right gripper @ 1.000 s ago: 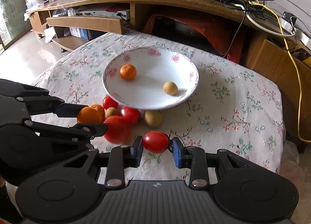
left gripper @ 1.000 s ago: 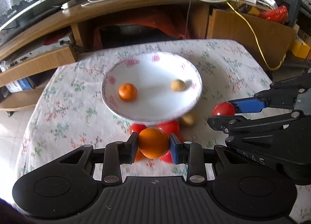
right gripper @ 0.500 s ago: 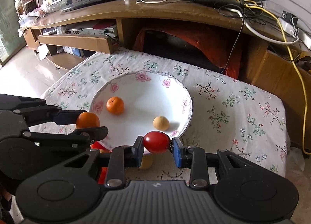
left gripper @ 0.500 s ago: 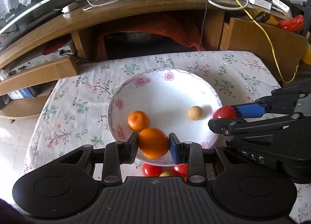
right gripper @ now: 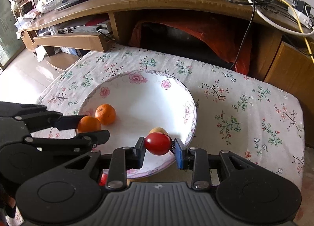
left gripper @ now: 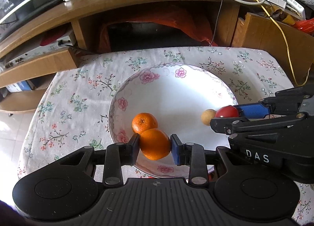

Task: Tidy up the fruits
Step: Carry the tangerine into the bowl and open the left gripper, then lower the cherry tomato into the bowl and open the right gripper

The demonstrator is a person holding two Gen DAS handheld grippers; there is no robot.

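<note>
Fruit is what I am sorting, and I have one piece in each set of tongs. My left tongs (left gripper: 155, 144) are clenched on an orange (left gripper: 155, 144), pinched at its sides by both pads, and it hangs over the near part of the bowl (left gripper: 176, 88). From the right wrist camera I see the same left tongs (right gripper: 89, 125) reaching in from the left with that orange (right gripper: 89, 124) over the bowl's (right gripper: 149, 88) left side.

My right tongs (right gripper: 158, 146) are grasping a tomato (right gripper: 158, 144), a small red one, held over the near right part of the bowl. In the left wrist view the right tongs (left gripper: 227, 115) come in from the right, with the tomato (left gripper: 227, 111) just inside the bowl's right rim.

Lying in the bowl is a second orange (left gripper: 144, 123), just beyond the held one and looking to touch it in the left view; I cannot tell if they really meet. From the right wrist camera that second orange (right gripper: 105, 113) sits just beside the held one. A small tan fruit (left gripper: 208, 116) also lies in the bowl, right next to the tomato, and in the right view this tan fruit (right gripper: 159, 129) peeks out just behind it.

Under the bowl's near rim I glimpse something red (right gripper: 103, 179), mostly hidden. The bowl stands on a table (right gripper: 245, 112) covered with a flowered cloth.
</note>
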